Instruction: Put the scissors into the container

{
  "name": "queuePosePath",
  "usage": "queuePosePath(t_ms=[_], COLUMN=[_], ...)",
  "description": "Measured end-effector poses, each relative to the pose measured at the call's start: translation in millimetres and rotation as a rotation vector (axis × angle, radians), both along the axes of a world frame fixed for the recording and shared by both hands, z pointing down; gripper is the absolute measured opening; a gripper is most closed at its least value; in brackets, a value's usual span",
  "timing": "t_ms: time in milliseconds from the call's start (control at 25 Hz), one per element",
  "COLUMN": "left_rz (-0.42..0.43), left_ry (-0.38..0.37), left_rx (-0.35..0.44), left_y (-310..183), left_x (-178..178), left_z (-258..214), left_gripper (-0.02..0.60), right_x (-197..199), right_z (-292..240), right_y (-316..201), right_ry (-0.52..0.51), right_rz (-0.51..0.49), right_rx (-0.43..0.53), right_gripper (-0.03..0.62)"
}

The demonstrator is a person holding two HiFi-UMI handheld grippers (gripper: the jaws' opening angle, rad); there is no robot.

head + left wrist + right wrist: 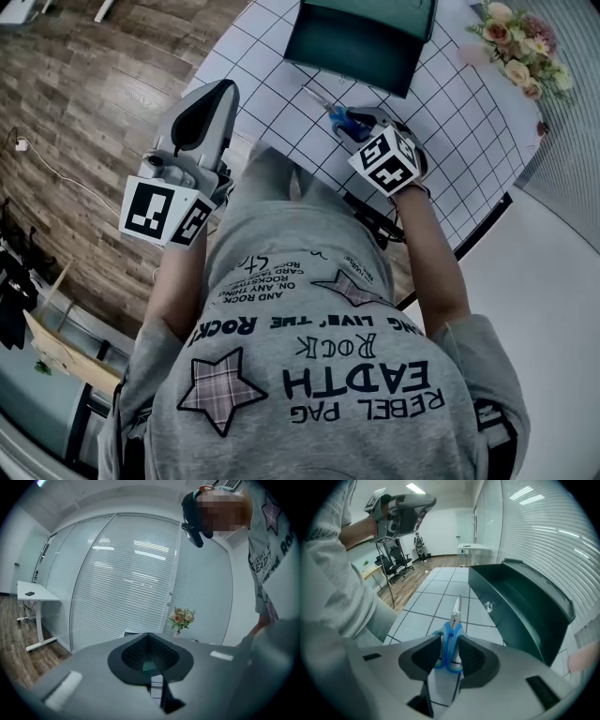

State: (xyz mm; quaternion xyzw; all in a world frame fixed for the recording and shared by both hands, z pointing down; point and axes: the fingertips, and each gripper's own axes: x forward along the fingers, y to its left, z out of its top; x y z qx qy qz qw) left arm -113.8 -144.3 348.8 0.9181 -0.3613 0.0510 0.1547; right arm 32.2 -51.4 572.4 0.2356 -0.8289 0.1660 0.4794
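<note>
Scissors (453,626) on table (433,597), handles inside right claw (449,649), parted, beside container (520,606); left claw (150,644) closed.

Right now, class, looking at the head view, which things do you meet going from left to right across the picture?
Left hand-held gripper → right hand-held gripper → flowers. The scissors and container overlap the right hand-held gripper's span, so they are left out.

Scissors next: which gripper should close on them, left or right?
Right. The right gripper is open with its jaws either side of the blue scissors on the table, beside the container. The left gripper is shut, held high and aimed away.
</note>
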Motion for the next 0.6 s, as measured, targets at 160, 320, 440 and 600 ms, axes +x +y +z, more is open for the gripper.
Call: queuePosePath(t_ms=[160, 320, 440, 600], left_rz=[-0.003, 0.000, 0.003, 0.001], left_ry=[0.004, 0.009, 0.012, 0.013], left_rx=[0.005, 0.009, 0.013, 0.021], left_y=[-1.7, -3.0, -3.3, -4.0], left_x=[-0.5, 1.3, 3.4, 4.4], left_z=[-2.1, -3.8, -5.6, -8.4], left_gripper=[0.009, 0.009, 0.009, 0.009], right_x=[-3.0, -3.8, -7.3, -11.9], right_z=[-0.2, -2.5, -9.8, -22.5], right_y=[2.2, 1.3, 0.3, -2.1], right_ry=[0.008, 0.006, -0.018, -0.060], right_rz=[-0.018, -0.024, -0.040, -0.050], right_rx=[0.003, 0.011, 0.028, 0.046], right_gripper=[0.098, 0.095, 0.094, 0.094])
